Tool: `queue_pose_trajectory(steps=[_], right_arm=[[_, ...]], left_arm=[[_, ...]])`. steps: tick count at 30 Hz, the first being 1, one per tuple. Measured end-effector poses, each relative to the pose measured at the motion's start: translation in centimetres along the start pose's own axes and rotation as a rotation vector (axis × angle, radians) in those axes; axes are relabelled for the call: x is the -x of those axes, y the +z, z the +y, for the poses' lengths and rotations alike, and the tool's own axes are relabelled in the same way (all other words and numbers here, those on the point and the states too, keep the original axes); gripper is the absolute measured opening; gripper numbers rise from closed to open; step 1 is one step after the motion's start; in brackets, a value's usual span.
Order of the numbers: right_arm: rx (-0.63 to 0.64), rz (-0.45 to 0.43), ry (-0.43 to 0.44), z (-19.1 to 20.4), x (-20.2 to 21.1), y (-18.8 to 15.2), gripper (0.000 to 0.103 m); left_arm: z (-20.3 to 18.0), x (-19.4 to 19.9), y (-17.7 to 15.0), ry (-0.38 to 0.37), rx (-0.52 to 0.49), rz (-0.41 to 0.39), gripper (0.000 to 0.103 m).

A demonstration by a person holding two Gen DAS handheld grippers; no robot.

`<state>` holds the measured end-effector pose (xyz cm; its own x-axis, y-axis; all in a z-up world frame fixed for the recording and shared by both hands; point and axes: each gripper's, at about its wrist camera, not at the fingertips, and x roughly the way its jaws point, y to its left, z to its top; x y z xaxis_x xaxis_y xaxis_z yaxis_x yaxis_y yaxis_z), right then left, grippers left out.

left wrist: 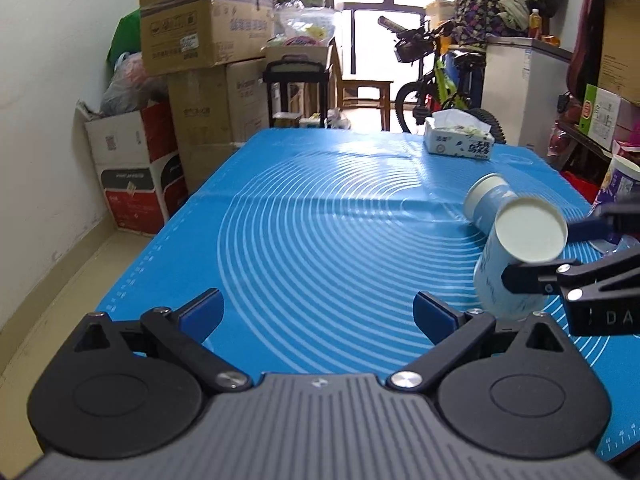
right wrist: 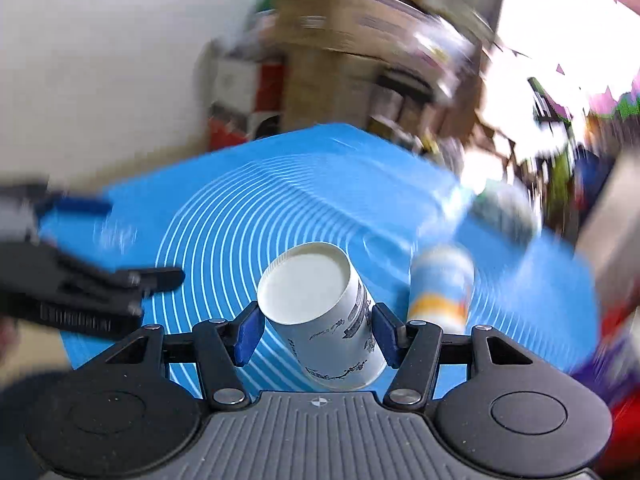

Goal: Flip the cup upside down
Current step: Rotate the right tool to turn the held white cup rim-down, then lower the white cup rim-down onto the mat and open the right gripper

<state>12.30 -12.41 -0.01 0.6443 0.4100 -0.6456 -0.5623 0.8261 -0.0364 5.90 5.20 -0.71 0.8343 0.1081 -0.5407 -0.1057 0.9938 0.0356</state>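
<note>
My right gripper (right wrist: 316, 334) is shut on a white paper cup (right wrist: 320, 312) with dark drawings. The cup is tilted with its flat bottom facing up and toward the camera. In the left wrist view the same cup (left wrist: 516, 264) shows at the right, held between the right gripper's black fingers (left wrist: 532, 278) just above the blue mat (left wrist: 312, 240). A second paper cup (left wrist: 486, 204), blue and white, lies on its side behind it; it is blurred in the right wrist view (right wrist: 440, 288). My left gripper (left wrist: 318, 314) is open and empty over the mat.
A tissue box (left wrist: 460, 140) sits at the mat's far right. Cardboard boxes (left wrist: 200, 60) are stacked beyond the table's left side, a bicycle (left wrist: 440, 80) and a white cabinet (left wrist: 524, 80) behind. The right wrist view is motion-blurred.
</note>
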Motion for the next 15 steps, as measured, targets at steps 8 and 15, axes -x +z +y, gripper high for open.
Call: queue_pose_trajectory(steps=[8, 15], right_arm=[[-0.286, 0.051, 0.062, -4.4, -1.8, -2.2, 0.052], [-0.32, 0.029, 0.083, -4.7, -2.0, -3.2, 0.053]], left_arm=[[-0.6, -1.3, 0.3, -0.005, 0.014, 0.001, 0.1], [-0.8, -1.6, 0.1, 0.002, 0.014, 0.011, 0.1]])
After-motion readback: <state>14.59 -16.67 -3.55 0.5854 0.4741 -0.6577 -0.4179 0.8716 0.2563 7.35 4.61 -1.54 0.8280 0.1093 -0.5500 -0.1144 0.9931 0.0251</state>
